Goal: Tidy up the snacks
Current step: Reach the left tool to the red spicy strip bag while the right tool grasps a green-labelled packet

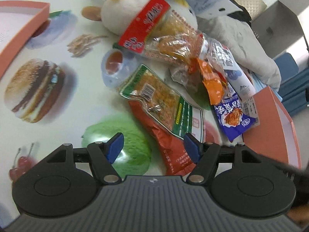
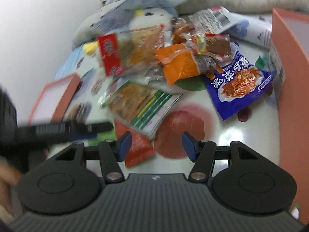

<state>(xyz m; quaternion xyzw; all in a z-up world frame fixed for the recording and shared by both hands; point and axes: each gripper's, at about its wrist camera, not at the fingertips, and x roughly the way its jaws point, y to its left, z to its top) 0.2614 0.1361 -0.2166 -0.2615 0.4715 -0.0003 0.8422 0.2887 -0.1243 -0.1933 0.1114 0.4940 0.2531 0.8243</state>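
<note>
A heap of snack packets lies on a food-print tablecloth. A green-and-red packet (image 1: 162, 104) (image 2: 143, 104) is nearest, its red end reaching under both grippers. Behind it are a red-labelled clear packet (image 1: 146, 25) (image 2: 125, 52), an orange packet (image 1: 212, 81) (image 2: 177, 61) and a blue packet (image 1: 233, 119) (image 2: 241, 85). My left gripper (image 1: 153, 147) is open just above the packet's red end, its pads not pressing on it. My right gripper (image 2: 156, 145) is open too, with the red corner by its left pad. The left gripper (image 2: 58, 131) shows as a black blur in the right wrist view.
An open orange box (image 1: 25, 25) (image 2: 56, 96) stands at the left and another orange box (image 1: 270, 127) (image 2: 289, 77) at the right, by the blue packet. Plush toys (image 1: 119, 9) (image 2: 144, 2) crowd the back of the heap. A hand shows at the right view's lower left.
</note>
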